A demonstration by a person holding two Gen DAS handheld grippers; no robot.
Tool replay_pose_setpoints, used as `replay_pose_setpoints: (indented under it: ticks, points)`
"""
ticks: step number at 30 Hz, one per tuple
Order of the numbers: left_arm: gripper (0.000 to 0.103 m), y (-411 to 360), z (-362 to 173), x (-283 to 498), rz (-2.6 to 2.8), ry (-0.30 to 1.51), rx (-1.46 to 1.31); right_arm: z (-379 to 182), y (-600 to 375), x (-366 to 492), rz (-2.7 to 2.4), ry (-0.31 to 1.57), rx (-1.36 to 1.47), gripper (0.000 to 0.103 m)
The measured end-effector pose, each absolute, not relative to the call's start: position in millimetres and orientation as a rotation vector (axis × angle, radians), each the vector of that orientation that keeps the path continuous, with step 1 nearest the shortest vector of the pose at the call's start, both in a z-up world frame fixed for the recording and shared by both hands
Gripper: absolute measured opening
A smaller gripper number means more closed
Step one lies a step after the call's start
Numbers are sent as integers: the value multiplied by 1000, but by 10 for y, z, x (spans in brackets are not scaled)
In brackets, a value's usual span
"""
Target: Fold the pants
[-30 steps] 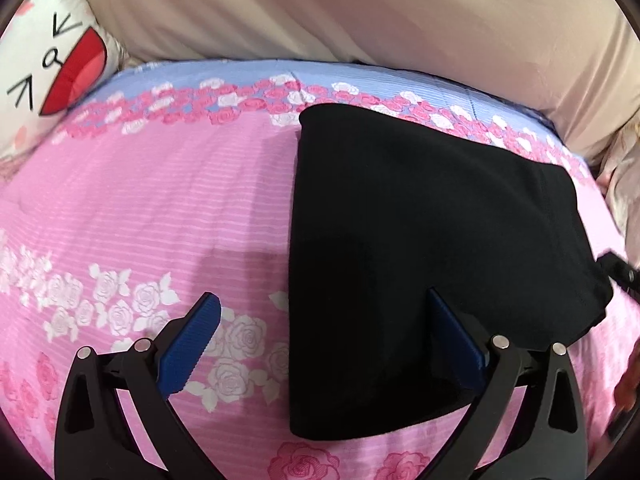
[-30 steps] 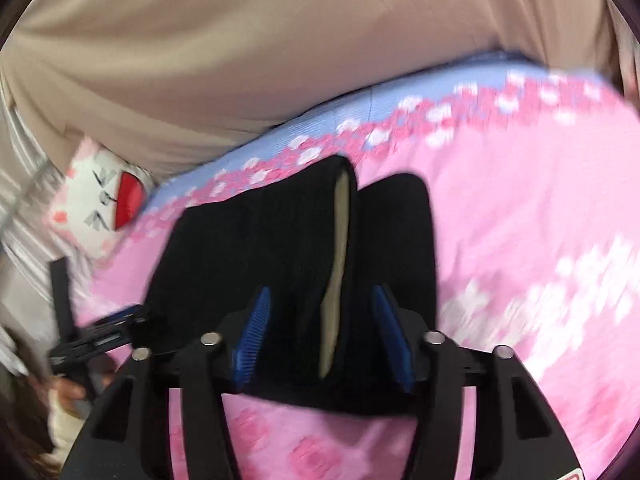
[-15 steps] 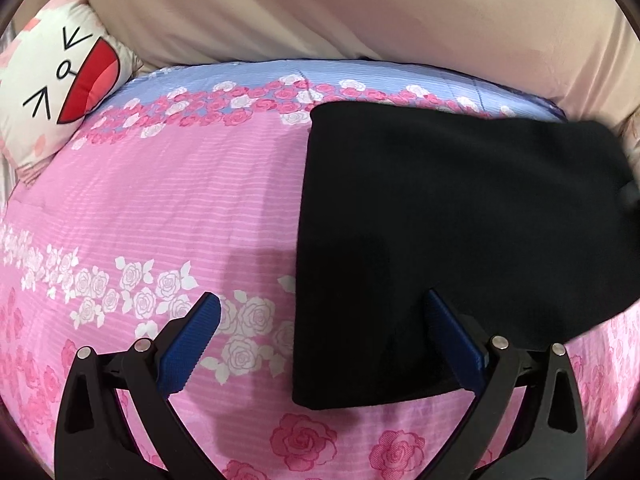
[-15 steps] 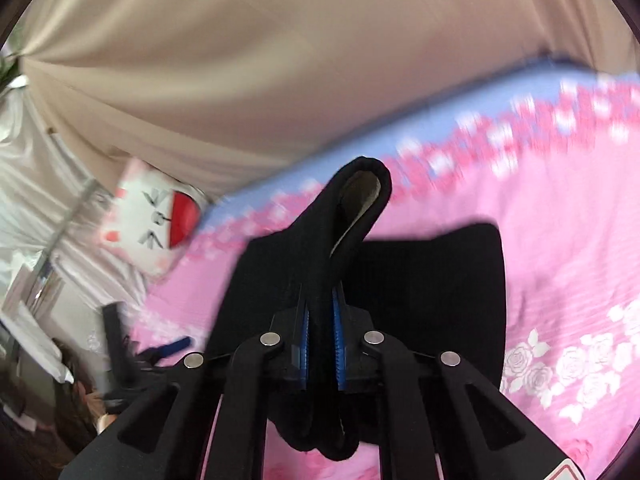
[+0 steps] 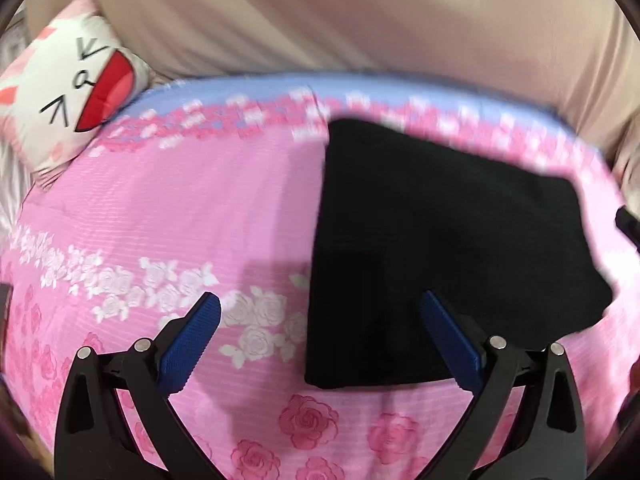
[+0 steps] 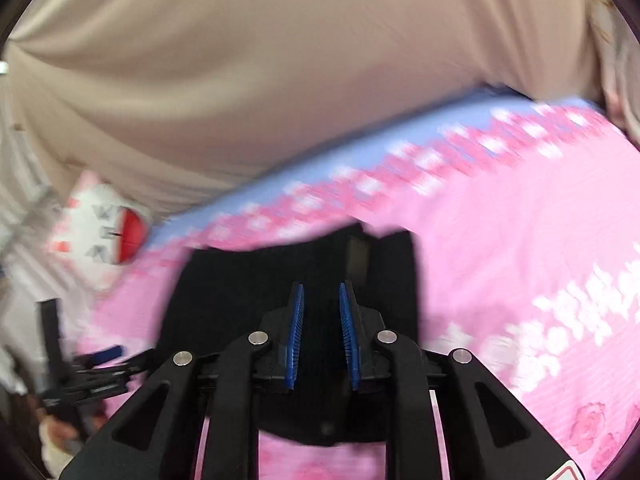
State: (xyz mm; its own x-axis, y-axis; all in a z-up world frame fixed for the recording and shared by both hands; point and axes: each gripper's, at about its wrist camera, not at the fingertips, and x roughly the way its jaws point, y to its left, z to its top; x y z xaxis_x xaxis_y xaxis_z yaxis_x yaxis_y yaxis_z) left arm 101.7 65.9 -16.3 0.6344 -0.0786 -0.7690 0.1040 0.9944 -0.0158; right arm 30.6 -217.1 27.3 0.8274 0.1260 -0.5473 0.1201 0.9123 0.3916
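Beige curtain fills the back in both views. Bed below it, pink rose-print sheet with a blue band along the far edge. Black pants lie folded into a flat block on the bed, right of centre in the left wrist view, far edge near the blue band, near edge just ahead of the jaws. In the right wrist view the pants sit straight ahead, a pale lining strip showing at the top fold; much of this view is motion-blurred. Cat-face pillow, white with a red mouth, leans at the far left corner of the bed, well apart from the pants.

Left gripper: jaws spread wide, nothing between the blue pads, nothing held; left pad over bare sheet, right pad over the near left part of the pants. Can't tell if the right pad touches the cloth.

Right gripper: jaws have just been opening a little after a close; now a narrow gap. Pants appear behind and below the gap, but the pads don't seem to press on cloth. It also shows as a dark bit at the right edge of the left view. Left gripper seen low left in the right wrist view.
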Motion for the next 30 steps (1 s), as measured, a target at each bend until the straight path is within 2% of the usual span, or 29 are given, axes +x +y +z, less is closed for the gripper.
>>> replay_pose_setpoints:
  ticks: [3,6,9,10,11,12,14,16,21,25,30]
  points:
    - [98,828,44,1074,-79,809,-110,525,-1776,513,128,583,365,17]
    - [98,783,-72,1343,-3,847,-90,473,-1371,1005,222,641,336,17]
    - [98,661,-352,1556,96,899,6,33,-1055,1658,300,803,362,16]
    - [98,636,-439,1582,112,894,33,-103,-1001,1763,294,837,345,11]
    - [98,633,-473,1577,127,873,48,-247,-958,1889,246,860,298,0]
    - [98,631,-494,1563,139,844,62,-377,-1005,1958,194,869,277,0]
    - [98,616,-503,1536,129,823,91,-578,-1361,2056,244,879,474,0]
    - [98,587,-494,1530,132,811,114,-606,-1673,2057,232,883,612,0]
    - [98,484,-483,1508,156,780,181,-344,-1971,1735,12,810,515,0]
    - [98,493,-485,1523,148,783,172,-427,-2093,1602,20,799,512,0]
    - [98,546,-497,1544,142,799,147,-149,-1993,1291,-15,754,466,2]
